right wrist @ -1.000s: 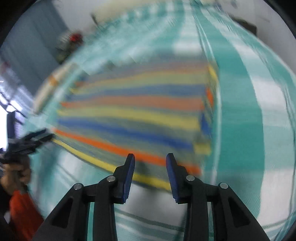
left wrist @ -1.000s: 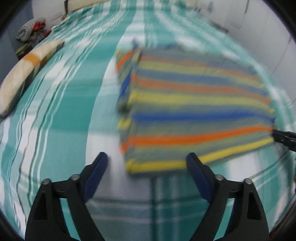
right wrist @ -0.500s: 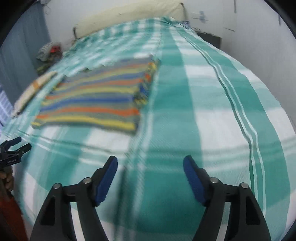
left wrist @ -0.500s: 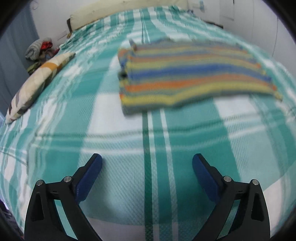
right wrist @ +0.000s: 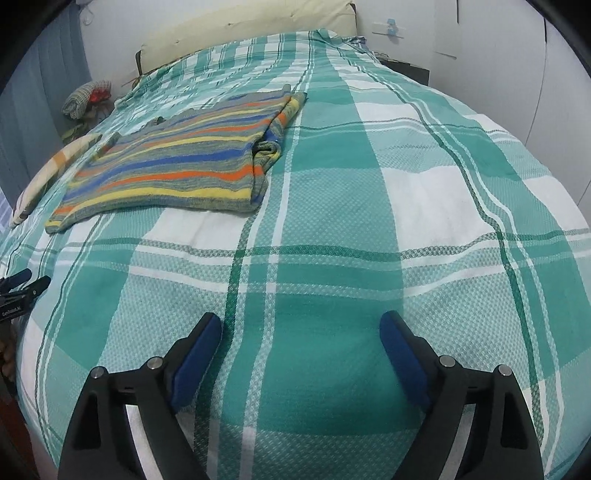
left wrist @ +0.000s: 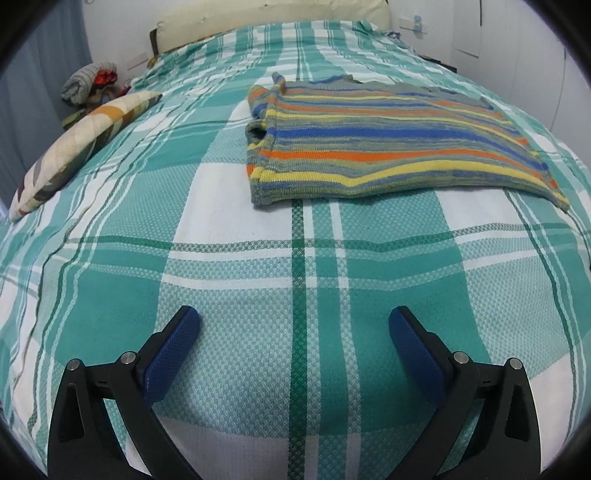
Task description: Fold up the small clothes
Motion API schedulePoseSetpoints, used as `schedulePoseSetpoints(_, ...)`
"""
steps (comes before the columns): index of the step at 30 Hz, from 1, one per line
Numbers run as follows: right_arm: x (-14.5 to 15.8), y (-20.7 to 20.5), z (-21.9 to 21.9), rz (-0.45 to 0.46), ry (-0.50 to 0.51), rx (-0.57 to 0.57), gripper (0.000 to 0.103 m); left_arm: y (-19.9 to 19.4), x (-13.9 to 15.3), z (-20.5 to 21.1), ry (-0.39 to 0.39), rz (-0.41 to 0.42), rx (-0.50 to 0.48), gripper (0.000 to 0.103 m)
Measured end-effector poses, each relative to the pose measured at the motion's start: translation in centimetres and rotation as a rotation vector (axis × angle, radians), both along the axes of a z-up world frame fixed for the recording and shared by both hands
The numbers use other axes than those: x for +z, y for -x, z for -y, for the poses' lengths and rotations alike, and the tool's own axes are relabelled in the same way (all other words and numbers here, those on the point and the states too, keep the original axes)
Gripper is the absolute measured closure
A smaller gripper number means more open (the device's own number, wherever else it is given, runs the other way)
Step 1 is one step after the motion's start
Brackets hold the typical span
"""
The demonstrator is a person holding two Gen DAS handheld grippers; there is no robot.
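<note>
A striped knit garment (left wrist: 391, 147) in yellow, orange, blue and grey lies folded flat on the green and white checked bedspread (left wrist: 258, 280). In the right wrist view the same garment (right wrist: 177, 162) sits at the upper left. My left gripper (left wrist: 295, 325) hovers over bare bedspread well short of the garment, open wide, nothing between its blue pads. My right gripper (right wrist: 301, 328) also hangs over bare bedspread, to the right of and below the garment; its jaws are opening with nothing between them. The left gripper's tips (right wrist: 26, 282) show at the right wrist view's left edge.
A patterned pillow (left wrist: 77, 144) lies along the bed's left side. A bundle of clothes (left wrist: 88, 83) sits in the far left corner by a curtain. A cream headboard (left wrist: 266, 18) and white walls close the far end. A dark piece of furniture (right wrist: 410, 70) stands right of the bed.
Both grippers have pulled back from the garment's near edge toward the foot of the bed. Both sets of jaws have spread wider, the right one from nearly shut. The garment stays flat.
</note>
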State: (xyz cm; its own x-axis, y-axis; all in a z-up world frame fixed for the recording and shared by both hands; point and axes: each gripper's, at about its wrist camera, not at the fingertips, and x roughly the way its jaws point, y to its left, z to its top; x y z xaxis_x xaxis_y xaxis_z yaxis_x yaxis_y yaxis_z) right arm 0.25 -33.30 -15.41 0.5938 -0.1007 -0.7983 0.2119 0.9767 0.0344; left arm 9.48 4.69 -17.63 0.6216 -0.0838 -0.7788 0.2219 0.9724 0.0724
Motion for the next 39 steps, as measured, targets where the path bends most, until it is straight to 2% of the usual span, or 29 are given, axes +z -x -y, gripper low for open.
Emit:
schedulePoseSetpoints(5, 0.4, -0.4, 0.1, -0.029, -0.020, -0.001, 0.015, 0.2, 0.0, 0.0, 0.006, 0.011, 0.000, 0.001)
schedulePoseSetpoints(7, 1.4, -1.1, 0.7, -0.044, -0.085, 0.008, 0.017, 0.3, -0.1, -0.1, 0.010, 0.018, 0.003, 0.001)
schedulePoseSetpoints(9, 3.1, -2.5, 1.7, 0.006, -0.200, 0.030, 0.020, 0.4, -0.2, -0.2, 0.014, 0.027, 0.003, 0.001)
schedulePoseSetpoints(14, 7.4, -9.7, 4.5, 0.149, -0.298, 0.056, 0.020, 0.5, -0.1, -0.2, 0.020, 0.035, 0.005, 0.001)
schedulePoseSetpoints(17, 5.9, -15.1, 6.0, 0.111, -0.355, 0.044, 0.020, 0.5, -0.1, -0.3, 0.027, 0.031, 0.005, 0.001)
schedulePoseSetpoints(20, 2.8, -18.9, 6.8, 0.051, -0.460, 0.001, 0.035, 0.5, 0.1, -0.6, 0.037, 0.005, -0.004, 0.001)
schedulePoseSetpoints(22, 1.0, -20.3, 6.8, 0.025, -0.519, -0.021, 0.037, 0.6, 0.3, -0.9, 0.046, -0.012, -0.024, 0.001)
schedulePoseSetpoints(23, 0.1, -20.8, 6.6, 0.023, -0.527, -0.049, 0.041, 0.7, 0.3, -1.1, 0.050, -0.023, -0.042, 0.001)
schedulePoseSetpoints(25, -0.3, -21.3, 6.7, 0.032, -0.515, -0.087, 0.084, 1.0, 0.4, -1.4, 0.056, -0.033, -0.072, 0.001)
schedulePoseSetpoints(26, -0.4, -21.4, 7.0, 0.028, -0.538, -0.107, 0.095, 1.1, 0.4, -1.6, 0.060, -0.034, -0.084, 0.001)
schedulePoseSetpoints(27, -0.3, -21.6, 7.4, 0.023, -0.582, -0.127, 0.095, 1.3, 0.4, -1.8, 0.067, -0.033, -0.089, 0.001)
schedulePoseSetpoints(29, 0.8, -21.6, 7.1, 0.027, -0.558, -0.127, 0.095, 1.4, 0.4, -1.9, 0.077, -0.028, -0.083, 0.001)
schedulePoseSetpoints(33, 6.4, -22.4, 3.4, 0.073, -0.513, -0.025, 0.095, 1.4, 0.5, -1.6, 0.069, -0.040, -0.063, 0.001)
schedulePoseSetpoints(36, 10.9, -24.4, -2.7, 0.081, -0.478, 0.095, 0.095, 1.1, 0.8, -1.9, 0.085, -0.069, -0.060, 0.001)
schedulePoseSetpoints(39, 12.6, -27.0, -9.2, 0.058, -0.467, 0.187, 0.095, 0.9, 1.1, -2.4, 0.108, -0.095, -0.067, 0.001)
